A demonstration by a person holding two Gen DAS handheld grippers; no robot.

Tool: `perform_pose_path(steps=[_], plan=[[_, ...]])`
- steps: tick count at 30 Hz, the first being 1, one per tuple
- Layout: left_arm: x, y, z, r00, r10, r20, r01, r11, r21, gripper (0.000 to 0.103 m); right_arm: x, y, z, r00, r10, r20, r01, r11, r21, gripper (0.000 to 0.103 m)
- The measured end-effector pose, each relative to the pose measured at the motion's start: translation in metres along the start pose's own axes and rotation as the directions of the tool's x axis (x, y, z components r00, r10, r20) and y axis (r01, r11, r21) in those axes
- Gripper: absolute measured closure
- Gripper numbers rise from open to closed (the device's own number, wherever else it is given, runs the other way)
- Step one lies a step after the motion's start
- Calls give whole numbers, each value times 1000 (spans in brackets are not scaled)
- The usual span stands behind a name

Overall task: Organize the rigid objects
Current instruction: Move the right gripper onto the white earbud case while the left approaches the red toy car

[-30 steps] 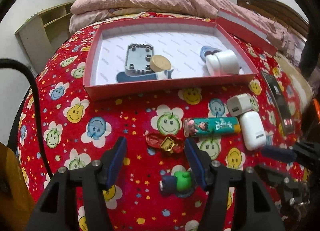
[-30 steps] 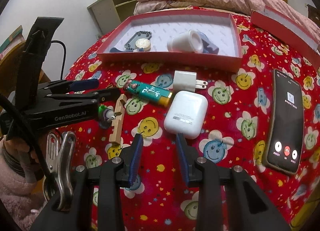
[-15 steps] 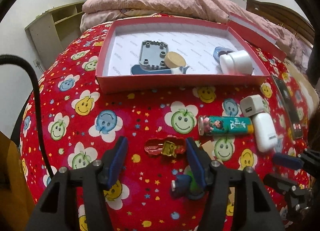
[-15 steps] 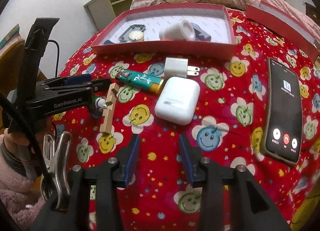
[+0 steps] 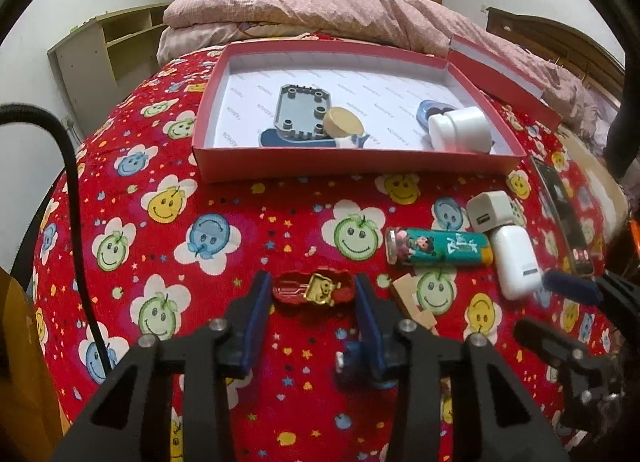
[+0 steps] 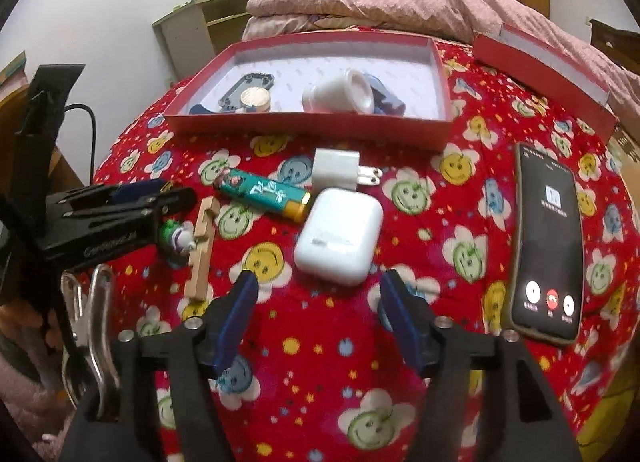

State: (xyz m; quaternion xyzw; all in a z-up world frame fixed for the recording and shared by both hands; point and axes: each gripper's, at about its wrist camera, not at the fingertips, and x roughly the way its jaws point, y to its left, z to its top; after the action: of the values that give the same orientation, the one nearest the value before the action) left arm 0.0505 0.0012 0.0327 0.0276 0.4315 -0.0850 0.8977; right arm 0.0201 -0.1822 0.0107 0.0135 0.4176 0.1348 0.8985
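Red toy car (image 5: 313,289), flat on the bed between the spread jaws of the left gripper (image 5: 313,294), ungrasped. Right gripper (image 6: 316,298) spread wide before white earbud case (image 6: 339,236). Risk: slipping on soft bedding, pinching cloth instead.

Two low wrist views, shared red box (image 5: 356,166)

Bed (image 6: 328,374), red smiley-print cover. Directly on it: red box (image 6: 308,124) at far side, lid (image 6: 544,74) right of box, phone (image 6: 548,242) at right, charger (image 6: 334,170), lighter (image 6: 262,194), white case (image 6: 340,236), wooden piece (image 6: 200,250), red toy (image 5: 314,288).
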Motion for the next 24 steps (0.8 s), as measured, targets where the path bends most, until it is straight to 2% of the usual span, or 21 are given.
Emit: perform_pose_path(steps=[7,17,18,20,21,24], plan=[[-5,4,-1,1000,-4,4,4,1000,-12,60,16,3,12,999,-33,-6,33,999,11,36],[-5,10,0,1000,-11,2,12,999,-37,60,24,2,11,999,-48,2,48,999,18,37],[-5,10,0,1000,-13,3,13,999,-38,60,24,2,11,999,-50,5,50,999,18,38],[-7,10,0,1000,-13,5,14,999,-37,60,24,3,10,997,-77,13,77,997,7,51],[-7,10,0,1000,-14,6,14,999,-37,60,23,3,9,995,-101,18,101,995,-4,54],[-10,10,0,1000,-17,10,18,999,-40,60,22,1,8,995,-97,24,97,995,6,55]])
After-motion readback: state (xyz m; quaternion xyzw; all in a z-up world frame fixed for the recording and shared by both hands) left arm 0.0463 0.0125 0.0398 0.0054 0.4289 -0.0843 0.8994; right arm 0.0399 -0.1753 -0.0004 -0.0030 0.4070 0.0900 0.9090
